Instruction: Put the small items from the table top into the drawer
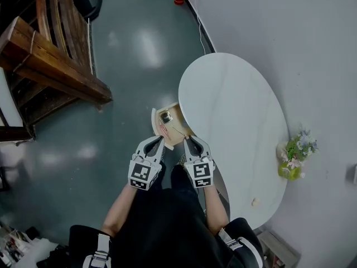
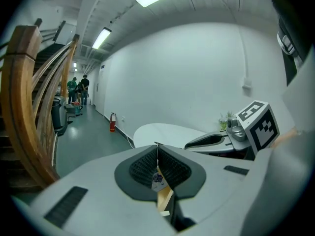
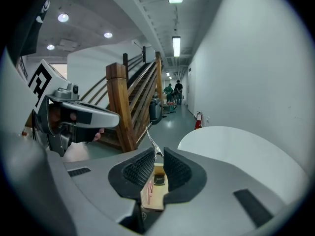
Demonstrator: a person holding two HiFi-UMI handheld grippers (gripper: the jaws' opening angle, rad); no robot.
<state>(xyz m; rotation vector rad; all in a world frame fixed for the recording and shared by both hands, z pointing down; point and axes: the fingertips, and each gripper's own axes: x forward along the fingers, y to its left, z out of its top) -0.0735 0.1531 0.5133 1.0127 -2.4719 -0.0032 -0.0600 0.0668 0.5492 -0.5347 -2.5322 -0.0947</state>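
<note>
Right gripper view: right gripper (image 3: pixel 156 154) set narrow, pinching a thin metal piece (image 3: pixel 152 137) at the tips, straight above the open drawer (image 3: pixel 153 195). Left gripper view: left gripper (image 2: pixel 157 149) closed tip to tip, holding nothing, poised over the same drawer. Inside it, by the head view: a dark item (image 1: pixel 165 116) and a pink one (image 1: pixel 163 130).

Most likely the release step. Lower the tips well inside the drawer walls before letting go. Aim for bare wood, away from the two items inside. Open slowly, to guard against clinging to a pad or bouncing out. Keep the left clear of the drop. Then look to the near end of the table (image 1: pixel 234 94) for a small pale bit (image 1: pixel 255 201) close to the rim.
</note>
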